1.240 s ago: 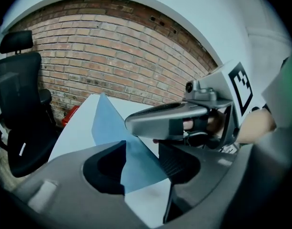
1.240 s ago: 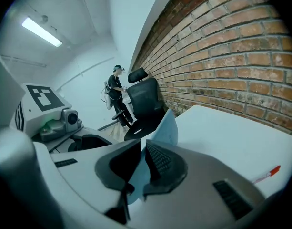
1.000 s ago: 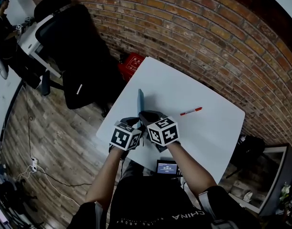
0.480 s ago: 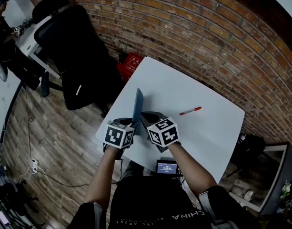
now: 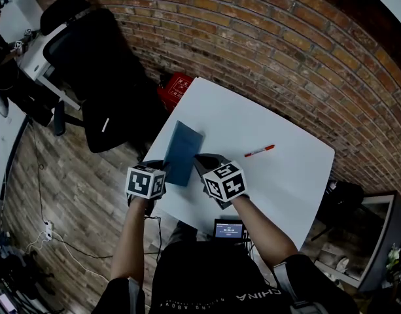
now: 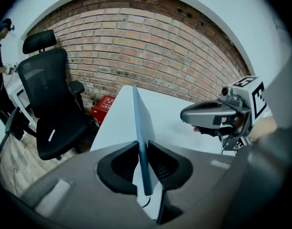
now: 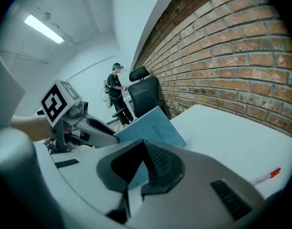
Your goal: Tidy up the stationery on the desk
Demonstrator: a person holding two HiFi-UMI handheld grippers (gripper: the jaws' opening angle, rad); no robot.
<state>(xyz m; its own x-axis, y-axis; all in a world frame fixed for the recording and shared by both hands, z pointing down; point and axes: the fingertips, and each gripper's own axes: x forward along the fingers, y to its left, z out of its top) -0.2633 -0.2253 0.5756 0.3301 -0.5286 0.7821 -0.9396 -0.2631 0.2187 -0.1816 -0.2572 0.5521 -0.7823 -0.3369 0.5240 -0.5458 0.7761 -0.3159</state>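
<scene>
A blue notebook [image 5: 182,152] leans over the near left part of the white desk [image 5: 278,188], its cover facing up in the head view. My left gripper [image 5: 162,170] grips its near edge; its jaws have just been closing, and in the left gripper view the notebook [image 6: 138,123] stands edge-on between the pads, pressed from both sides. My right gripper [image 5: 201,159] sits just right of the notebook with its jaws shut and empty, its tip a little apart from the cover. A red pen [image 5: 261,151] lies further right on the desk, also in the right gripper view [image 7: 266,176].
A black office chair [image 5: 102,64] and a red box [image 5: 177,87] stand on the wooden floor beyond the desk's left edge. A brick wall [image 5: 285,51] runs behind the desk. A small lit screen [image 5: 229,229] sits below the near edge. A person [image 7: 116,87] stands far off.
The notebook stood nearly upright on its edge and now leans left with its cover showing. My left gripper has moved left and closed on it. The right gripper stayed put.
</scene>
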